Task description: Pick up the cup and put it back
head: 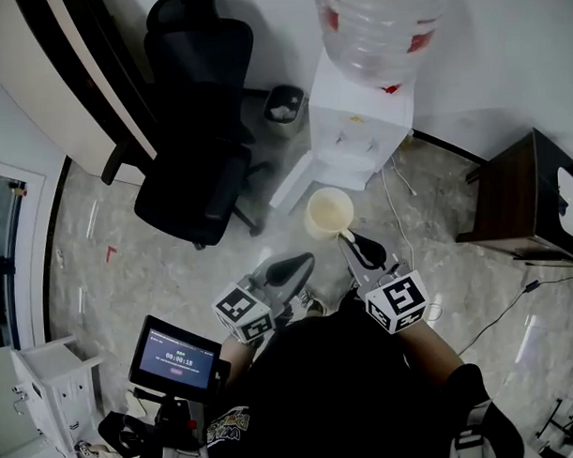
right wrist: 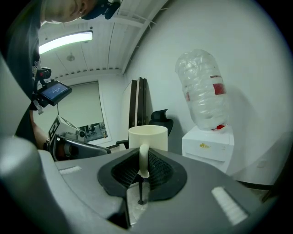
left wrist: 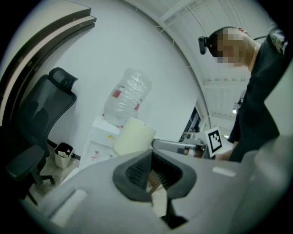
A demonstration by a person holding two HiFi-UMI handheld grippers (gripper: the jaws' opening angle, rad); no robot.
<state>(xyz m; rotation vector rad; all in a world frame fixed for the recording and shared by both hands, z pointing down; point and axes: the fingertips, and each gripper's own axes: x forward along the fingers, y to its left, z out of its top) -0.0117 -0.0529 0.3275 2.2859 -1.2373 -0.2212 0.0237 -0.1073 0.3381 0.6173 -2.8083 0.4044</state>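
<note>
- The cup (head: 329, 212) was a plain cream cylinder with smooth walls, ceramic by the look of it. It was up in the air over the marbled grey floor (head: 128, 248), in front of the water dispenser (head: 358, 127).
- My right gripper (right wrist: 143, 161) was clamped on its thin curved handle, with the ribbed black rubber pads pinching from both sides.
- My left gripper (head: 305, 261) had its jaws together with nothing in them, tip near the cup.
- The dispenser was a boxy white cabinet with a crinkly clear plastic bottle (head: 381, 23) on top.
- A black office chair (head: 194, 142) with a headrest and a small round bin (head: 284, 103) sat off to the left.
</note>
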